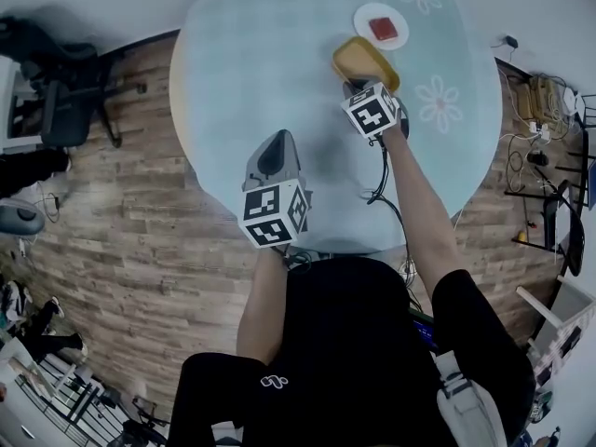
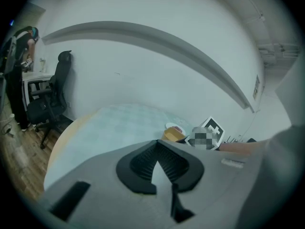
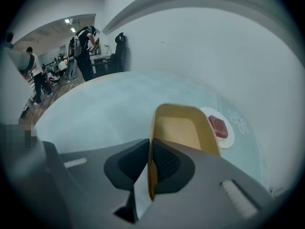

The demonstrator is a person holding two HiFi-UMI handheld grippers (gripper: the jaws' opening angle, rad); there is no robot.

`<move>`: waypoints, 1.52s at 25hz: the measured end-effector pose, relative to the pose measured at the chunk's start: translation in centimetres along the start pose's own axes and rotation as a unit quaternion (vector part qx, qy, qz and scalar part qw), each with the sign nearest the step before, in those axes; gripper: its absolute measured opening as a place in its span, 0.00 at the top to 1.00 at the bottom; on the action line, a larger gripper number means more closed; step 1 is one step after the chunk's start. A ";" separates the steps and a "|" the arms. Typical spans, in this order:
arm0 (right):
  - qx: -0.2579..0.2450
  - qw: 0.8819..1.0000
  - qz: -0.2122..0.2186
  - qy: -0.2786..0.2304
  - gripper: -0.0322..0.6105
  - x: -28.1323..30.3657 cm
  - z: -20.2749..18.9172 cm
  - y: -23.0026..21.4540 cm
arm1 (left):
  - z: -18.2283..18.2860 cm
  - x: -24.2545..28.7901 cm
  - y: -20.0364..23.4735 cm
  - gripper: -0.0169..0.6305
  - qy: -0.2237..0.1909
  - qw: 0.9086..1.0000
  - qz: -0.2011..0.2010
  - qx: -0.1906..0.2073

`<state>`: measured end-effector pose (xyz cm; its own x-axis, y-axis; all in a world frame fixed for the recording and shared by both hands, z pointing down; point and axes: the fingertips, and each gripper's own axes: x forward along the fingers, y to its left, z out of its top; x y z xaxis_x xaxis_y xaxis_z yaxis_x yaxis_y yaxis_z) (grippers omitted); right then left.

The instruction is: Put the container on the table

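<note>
A shallow yellow container (image 1: 365, 61) (image 3: 180, 128) is held over the round pale-green table (image 1: 270, 73), with my right gripper (image 1: 361, 84) (image 3: 150, 163) shut on its near left rim. It hangs level; whether its base touches the tabletop I cannot tell. The container (image 2: 172, 134) also shows small and far in the left gripper view. My left gripper (image 1: 272, 156) (image 2: 158, 163) is shut with nothing between its jaws, above the near part of the table, well left of and behind the container.
A small white plate (image 1: 381, 26) (image 3: 224, 130) with a red block on it lies just beyond the container. Flower prints mark the tablecloth's right side. An office chair (image 1: 56, 91) stands on the wood floor at the left; cables and a power strip (image 1: 540, 110) lie at the right.
</note>
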<state>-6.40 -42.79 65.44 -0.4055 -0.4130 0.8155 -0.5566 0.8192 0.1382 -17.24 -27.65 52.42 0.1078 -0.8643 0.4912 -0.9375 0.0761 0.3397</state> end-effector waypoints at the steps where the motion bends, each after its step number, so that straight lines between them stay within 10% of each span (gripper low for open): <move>1: -0.002 1.000 -0.001 -0.002 0.89 0.1 0.1 0.1 | 0.1 0.0 0.0 0.97 -0.001 1.000 -0.001 0.000; 10: 0.091 0.983 -0.023 -0.160 0.84 -8.4 4.2 -1.5 | 0.5 -0.3 -1.5 0.97 -0.013 1.000 -0.016 0.006; 20: 0.212 0.864 -0.074 -0.450 0.94 -31.7 4.5 -3.2 | 6.3 -3.7 -7.8 0.97 -0.108 0.992 -0.029 0.064; 38: 0.156 0.872 -0.077 -0.458 0.94 -36.1 2.1 -3.2 | 7.7 -7.1 -14.0 0.97 -0.161 0.982 -0.034 0.097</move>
<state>8.47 -31.36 34.37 -0.6376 -0.7703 -0.0098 -0.7680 0.6366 -0.0699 -7.46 -26.42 38.01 0.0925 -0.9787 0.1834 -0.9805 -0.0575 0.1879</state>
